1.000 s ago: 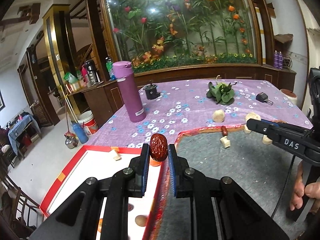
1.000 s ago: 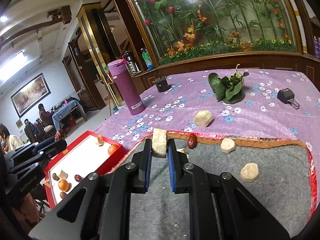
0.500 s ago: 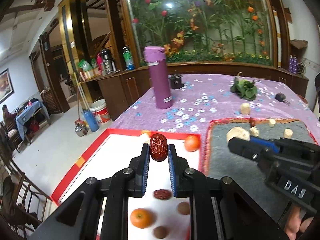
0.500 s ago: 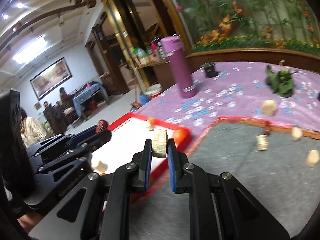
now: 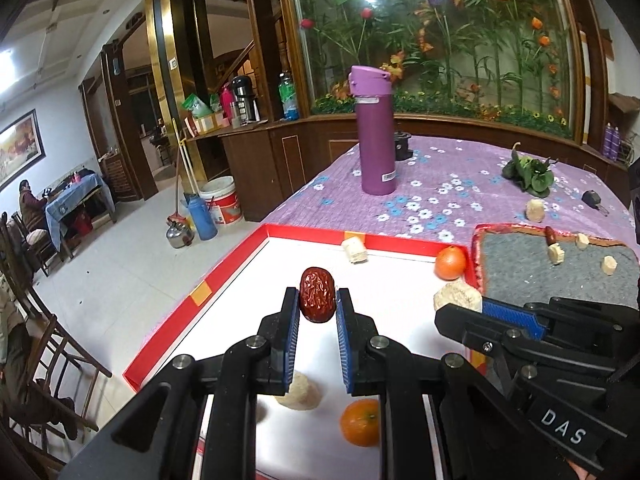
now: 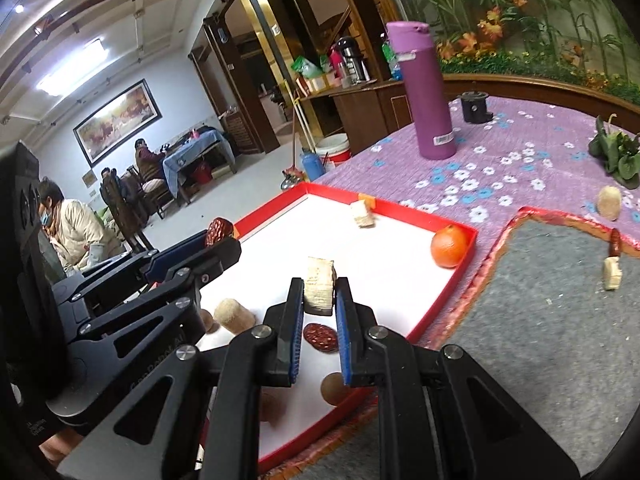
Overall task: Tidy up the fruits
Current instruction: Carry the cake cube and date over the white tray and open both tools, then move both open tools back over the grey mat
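left gripper (image 5: 317, 312) is clamped on a wrinkled red date (image 5: 317, 294), held above the white floor of the red-rimmed tray (image 5: 224, 276). right gripper (image 6: 318, 307) is clamped on a pale beige chunk (image 6: 319, 291), also over the tray. tangerine (image 6: 449, 246) sits in the tray's far corner; another date (image 6: 321, 337) lies on the floor under the right jaws.

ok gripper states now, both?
Left gripper: shut on the red date.
Right gripper: shut on the pale fruit chunk.
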The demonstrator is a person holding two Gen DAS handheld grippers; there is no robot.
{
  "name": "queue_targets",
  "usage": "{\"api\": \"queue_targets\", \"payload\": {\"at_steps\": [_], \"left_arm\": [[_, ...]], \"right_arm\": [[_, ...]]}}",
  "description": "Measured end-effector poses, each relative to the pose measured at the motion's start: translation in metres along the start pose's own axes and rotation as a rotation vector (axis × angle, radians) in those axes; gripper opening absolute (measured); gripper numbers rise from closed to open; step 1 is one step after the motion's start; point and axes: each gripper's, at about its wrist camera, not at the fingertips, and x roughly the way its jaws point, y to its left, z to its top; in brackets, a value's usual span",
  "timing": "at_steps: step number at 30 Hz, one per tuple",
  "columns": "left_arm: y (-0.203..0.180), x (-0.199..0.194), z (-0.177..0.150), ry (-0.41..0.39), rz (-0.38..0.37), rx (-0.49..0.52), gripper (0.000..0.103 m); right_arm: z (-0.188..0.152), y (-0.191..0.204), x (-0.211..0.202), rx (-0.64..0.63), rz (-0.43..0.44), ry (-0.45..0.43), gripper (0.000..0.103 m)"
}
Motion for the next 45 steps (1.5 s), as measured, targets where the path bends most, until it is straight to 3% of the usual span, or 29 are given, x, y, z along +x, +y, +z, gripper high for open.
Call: {"api": "queue_targets", "payload": {"at_steps": [10,12,13,14,15,17,21,27,35,40,45], "left_arm": [[0.015,0.018,-0.01,0.048,0.026,-0.011,0.017],[0.017,0.022,-0.013,0.065,0.039,-0.015,0.017],[0.018,0.024,-0.014,0.073,0.04,-0.018,0.018],[0.019,0.027,-0.015,0.082,0.044,-0.021,0.025],[0.019,0.028,-0.016,0.087,0.052,-0.022,0.04],[0.02,0.027,-0.017,0.082,0.075,-0.029,0.058],[0.017,0.025,-0.015,0.072,0.111,-0.013,0.078],[0.011,0.024,-0.015,0.085,0.102,0.001,0.079],[-0.017,0.006,-0.004,0.053,0.041,0.086,0.08],[-0.054,-0.007,0.002,0.023,-0.035,0.173,0.08],[-0.1,-0.006,0.01,0.037,-0.161,0.264,0.082]], "right_arm": [[-0.003,-0.003,0.024,0.027,0.013,0.079,0.019],[-0.003,-0.006,0.026,0.044,0.022,0.091,0.026],[-0.003,-0.007,0.027,0.051,0.022,0.094,0.035],[-0.003,-0.009,0.027,0.062,0.02,0.093,0.045],[-0.003,-0.01,0.026,0.068,0.021,0.088,0.049],[-0.001,-0.013,0.022,0.079,0.02,0.065,0.051],[0.001,-0.021,0.013,0.12,0.014,0.019,0.054],[0.005,-0.04,0.0,0.206,0.012,-0.043,0.054],[0.001,-0.067,-0.025,0.283,0.017,-0.035,0.054],[-0.007,-0.113,-0.076,0.305,-0.085,-0.045,0.055],[-0.023,-0.174,-0.142,0.299,-0.352,-0.062,0.063]]}}
